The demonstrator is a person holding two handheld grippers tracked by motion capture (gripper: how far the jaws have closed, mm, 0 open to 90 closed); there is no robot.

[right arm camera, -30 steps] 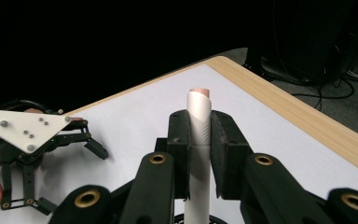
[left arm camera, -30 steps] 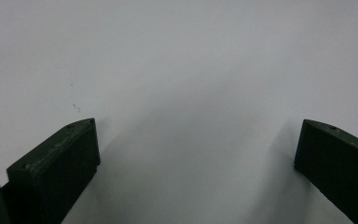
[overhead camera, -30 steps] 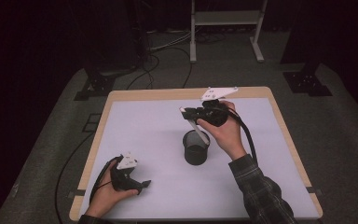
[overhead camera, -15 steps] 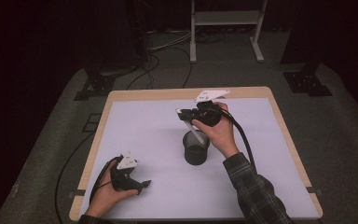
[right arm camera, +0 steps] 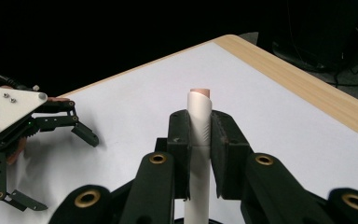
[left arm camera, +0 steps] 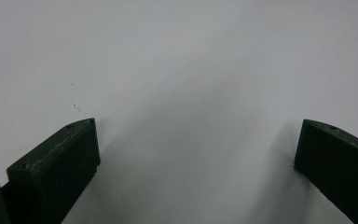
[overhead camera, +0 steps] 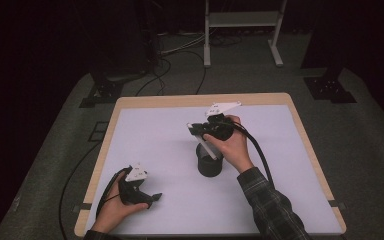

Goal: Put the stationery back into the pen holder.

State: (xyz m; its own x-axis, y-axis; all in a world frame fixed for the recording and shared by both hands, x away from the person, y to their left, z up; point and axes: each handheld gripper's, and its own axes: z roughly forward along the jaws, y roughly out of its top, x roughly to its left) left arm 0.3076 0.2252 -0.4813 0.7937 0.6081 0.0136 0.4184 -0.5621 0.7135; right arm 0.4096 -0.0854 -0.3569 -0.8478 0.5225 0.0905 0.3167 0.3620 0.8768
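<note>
**Status: white rod over the cup**

I have the right gripper (right arm camera: 199,135) clamped on a slim white cylindrical rod with a tan tip (right arm camera: 199,116). The rod slants down into the dark cylindrical cup (overhead camera: 209,161) at mid-tabletop (overhead camera: 145,135). I judge seating or release remains. My left gripper (overhead camera: 147,198) rests near the front-left corner, jaws apart, holding nothing.

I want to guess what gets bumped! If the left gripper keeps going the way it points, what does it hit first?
Probably just the white table cover. The left gripper has open jaws with nothing between them, and bare cover lies ahead.
</note>
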